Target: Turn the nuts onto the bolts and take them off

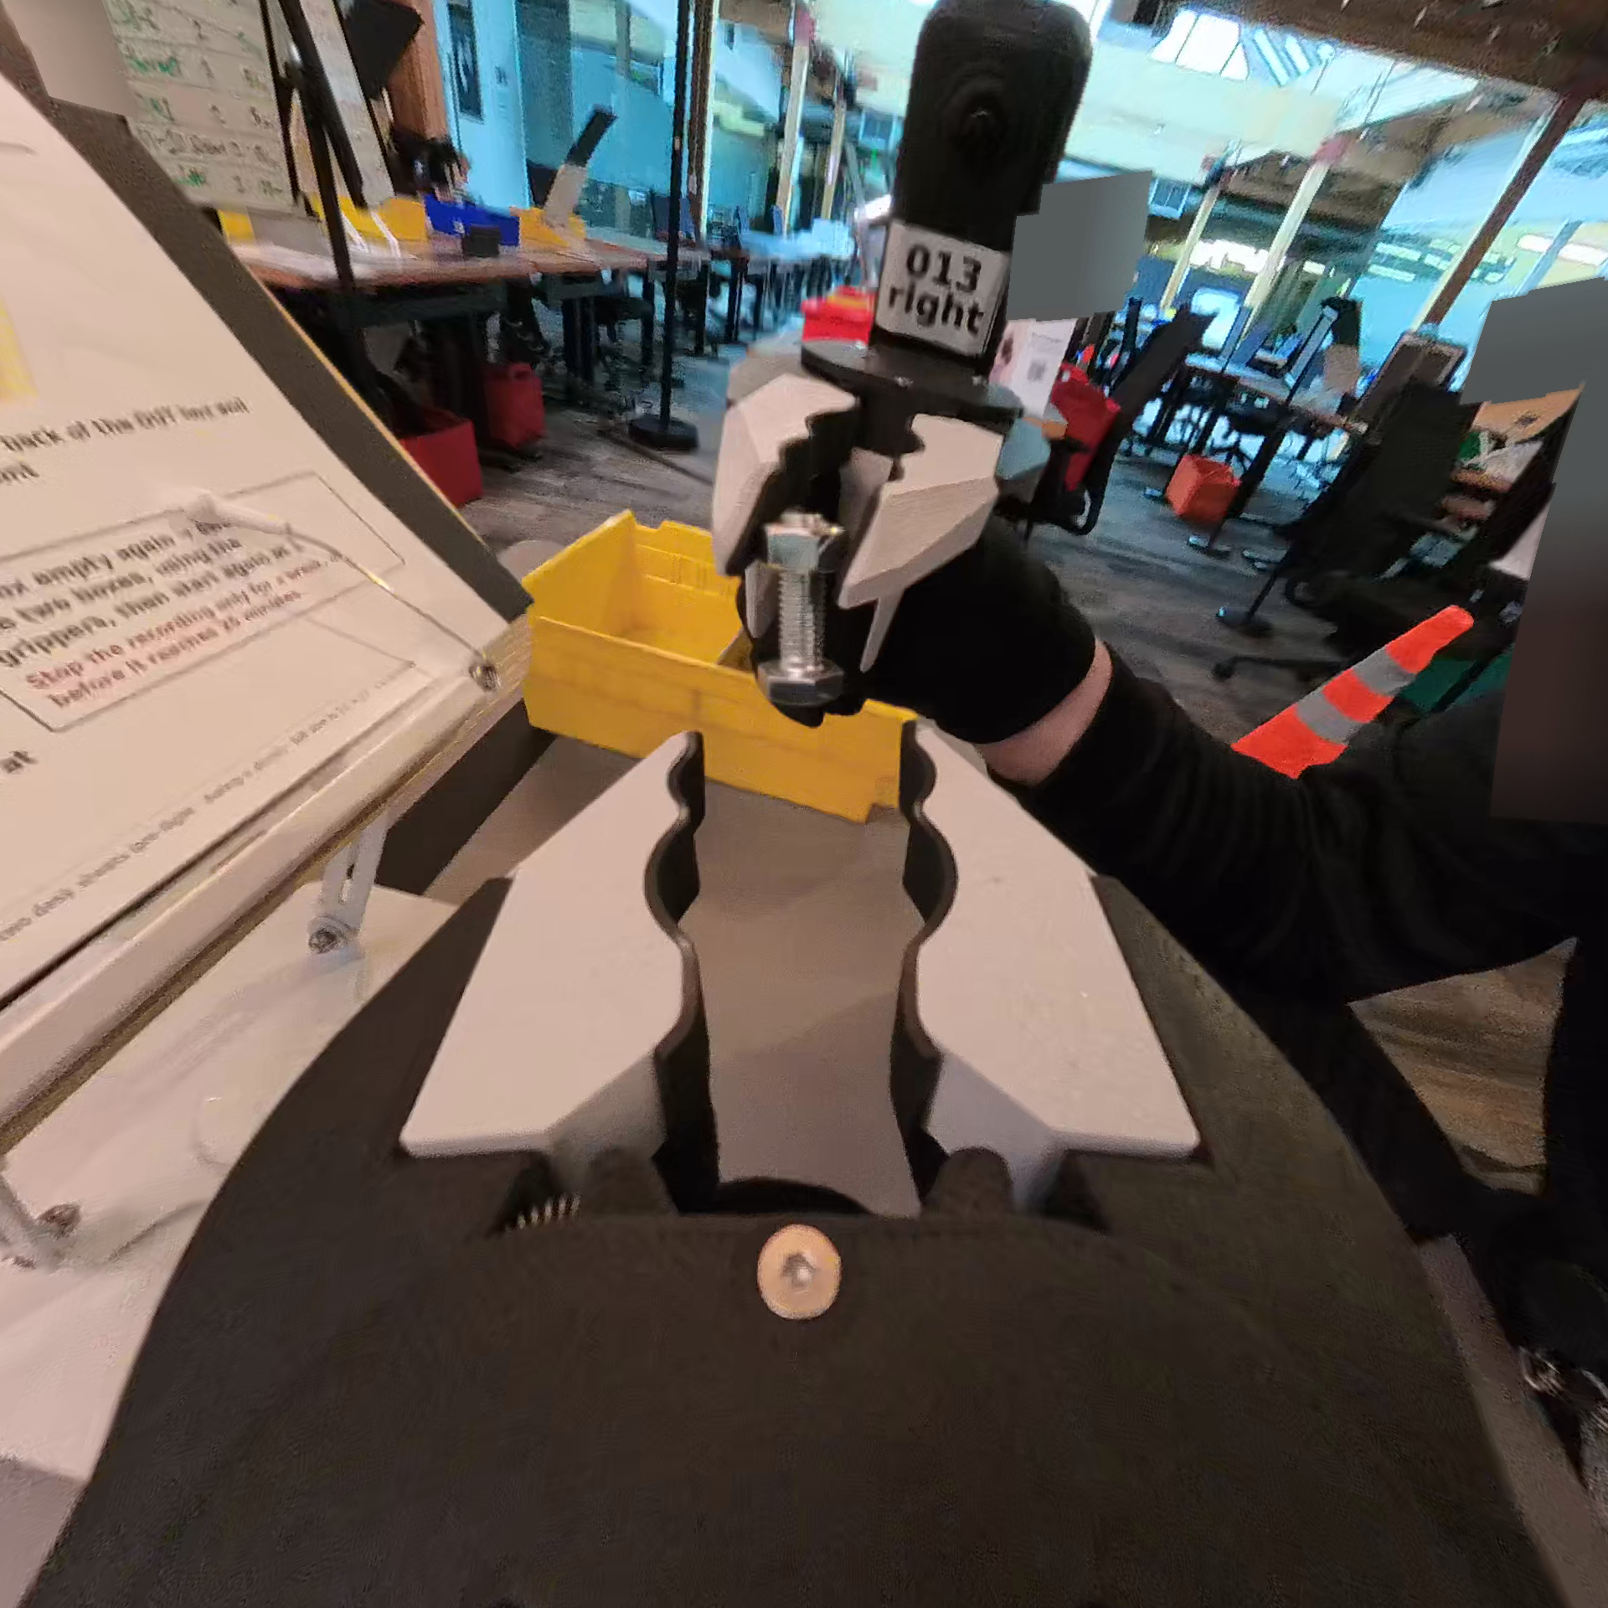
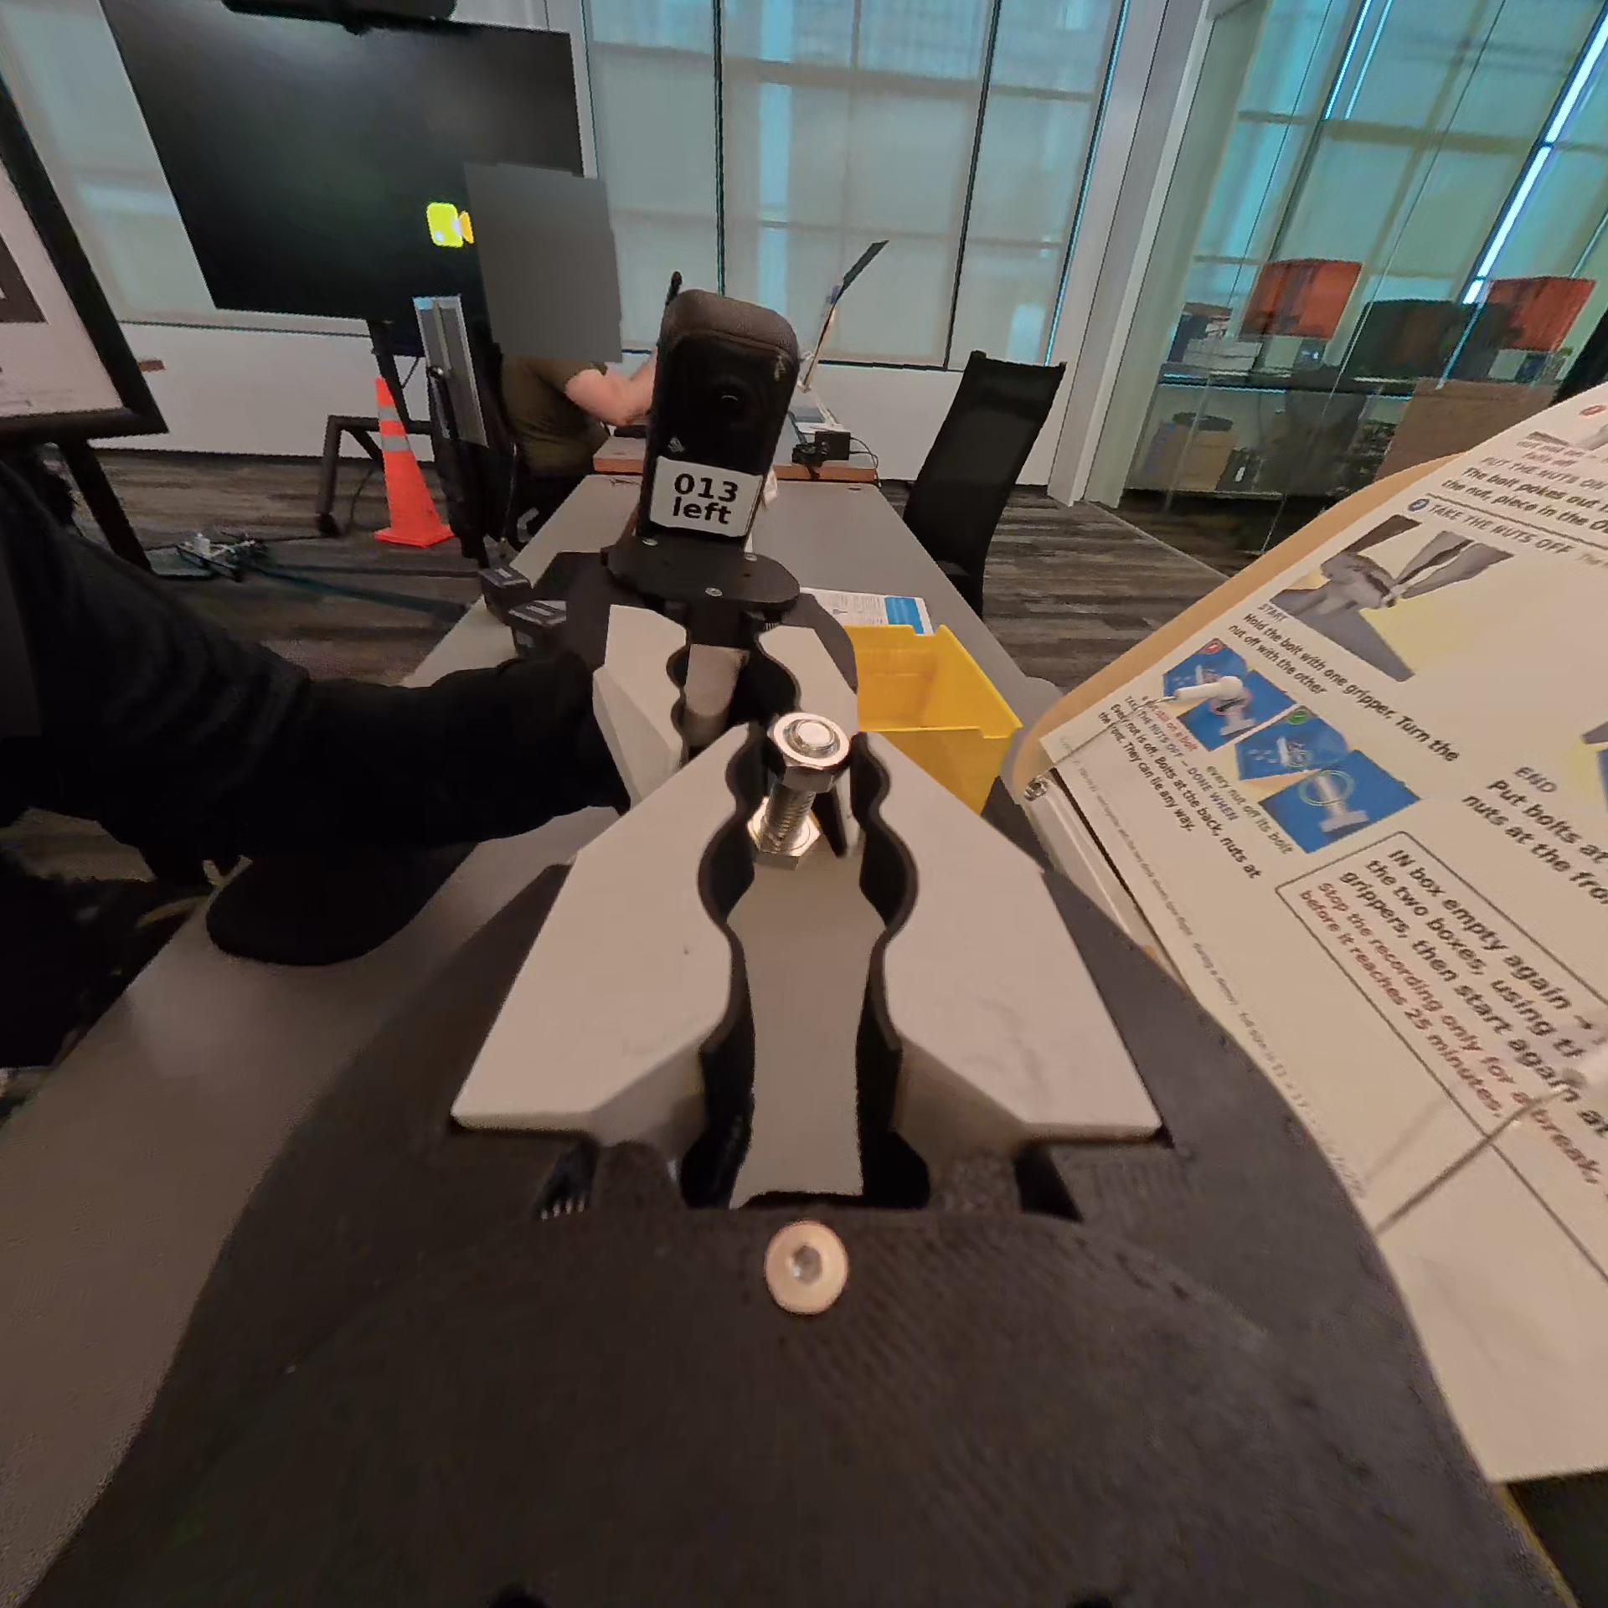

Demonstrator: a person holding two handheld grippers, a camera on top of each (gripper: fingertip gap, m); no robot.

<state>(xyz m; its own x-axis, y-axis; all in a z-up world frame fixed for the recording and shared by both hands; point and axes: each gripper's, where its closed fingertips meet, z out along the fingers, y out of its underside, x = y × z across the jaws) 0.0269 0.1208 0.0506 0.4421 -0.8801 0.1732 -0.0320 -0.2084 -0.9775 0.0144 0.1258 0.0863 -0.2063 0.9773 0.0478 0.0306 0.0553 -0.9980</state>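
Note:
A silver bolt (image 1: 799, 609) with a nut (image 1: 796, 539) threaded near its tip is held in the air above the yellow bin. My right gripper (image 2: 800, 757) is shut on it at the fingertips. In the right wrist view the nut (image 2: 809, 740) faces the camera and the bolt's hex head (image 2: 783, 837) sits lower. The right gripper (image 1: 827, 644) also shows in the left wrist view, held by a black-gloved hand (image 1: 974, 644). My left gripper (image 1: 800, 757) is open and empty, just below and in front of the bolt, not touching it. It shows behind the bolt in the right wrist view (image 2: 718, 696).
A yellow bin (image 1: 626, 661) stands on the grey table (image 2: 827, 539) behind the grippers; it also shows in the right wrist view (image 2: 931, 722). A tilted instruction board (image 1: 174, 609) stands close beside the grippers. An orange cone (image 2: 400, 470) and a seated person (image 2: 557, 409) are farther off. My left and right fingertips are right by each other.

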